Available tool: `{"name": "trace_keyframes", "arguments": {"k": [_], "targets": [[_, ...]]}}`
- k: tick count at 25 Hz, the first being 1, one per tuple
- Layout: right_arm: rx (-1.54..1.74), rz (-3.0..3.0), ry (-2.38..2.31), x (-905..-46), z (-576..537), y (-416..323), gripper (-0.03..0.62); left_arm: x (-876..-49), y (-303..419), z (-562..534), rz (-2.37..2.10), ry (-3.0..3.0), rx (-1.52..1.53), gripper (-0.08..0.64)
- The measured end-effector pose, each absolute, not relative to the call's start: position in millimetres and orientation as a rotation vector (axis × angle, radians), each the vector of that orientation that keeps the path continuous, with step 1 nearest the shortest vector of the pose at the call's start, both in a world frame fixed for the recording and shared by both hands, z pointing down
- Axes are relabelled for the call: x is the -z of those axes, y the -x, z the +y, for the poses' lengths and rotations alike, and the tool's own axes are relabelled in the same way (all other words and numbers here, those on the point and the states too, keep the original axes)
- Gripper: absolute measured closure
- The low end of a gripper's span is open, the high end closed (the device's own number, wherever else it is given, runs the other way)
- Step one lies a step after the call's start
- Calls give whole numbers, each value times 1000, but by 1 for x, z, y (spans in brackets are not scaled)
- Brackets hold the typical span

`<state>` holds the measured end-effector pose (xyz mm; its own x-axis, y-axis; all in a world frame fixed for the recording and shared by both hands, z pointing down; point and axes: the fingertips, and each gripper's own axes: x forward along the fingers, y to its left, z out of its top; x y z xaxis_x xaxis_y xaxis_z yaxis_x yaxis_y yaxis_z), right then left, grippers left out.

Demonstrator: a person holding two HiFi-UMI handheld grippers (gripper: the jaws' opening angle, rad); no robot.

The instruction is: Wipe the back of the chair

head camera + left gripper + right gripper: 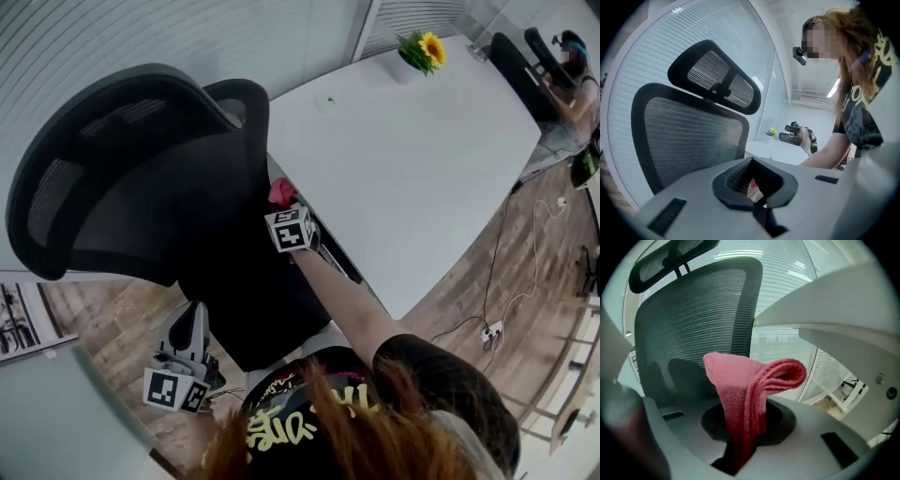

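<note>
The chair (pixel 122 187) is black mesh. In the left gripper view its back (pixel 689 136) stands upright with the long axis running bottom to top and the oval headrest (pixel 715 77) above it. The headrest's forked bracket shows on the side turned toward the grippers. A white table (pixel 422 159) lies just beyond the chair, with a potted sunflower (pixel 427 47) at its far end. The right gripper (pixel 286 208) is held at the table-side edge of the back, its jaws clamped on a pink-red cloth (pixel 281 192). In the right gripper view the cloth (pixel 745 394) rises from the pinched jaws and folds over toward the right, in front of the mesh. No view shows whether it touches the mesh. The left gripper (pixel 192 317) hangs low beside the chair, pointing up, with its jaws pressed together and nothing between them. The only writing is yellow lettering on the person's black shirt (pixel 309 412), too warped to read. Both grippers' cubes bear black-and-white square markers.
</note>
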<state>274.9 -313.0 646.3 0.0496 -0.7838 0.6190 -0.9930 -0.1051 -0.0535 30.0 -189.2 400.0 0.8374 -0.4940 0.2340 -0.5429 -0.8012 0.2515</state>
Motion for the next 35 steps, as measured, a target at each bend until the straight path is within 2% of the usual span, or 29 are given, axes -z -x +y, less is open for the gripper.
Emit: {"name": "trace_keyframes", "arguments": {"k": [15, 26, 35], "targets": [[-620, -1799, -1958, -659, -339, -277, 541, -408, 14, -189, -970, -2644, -255, 571], [-592, -1869, -1894, -651, -345, -223, 541, -405, 49, -169, -1025, -2621, -244, 571], [-533, -1956, -1705, -655, -348, -129, 541, -403, 106, -161, -1116, -2581, -243, 571]]}}
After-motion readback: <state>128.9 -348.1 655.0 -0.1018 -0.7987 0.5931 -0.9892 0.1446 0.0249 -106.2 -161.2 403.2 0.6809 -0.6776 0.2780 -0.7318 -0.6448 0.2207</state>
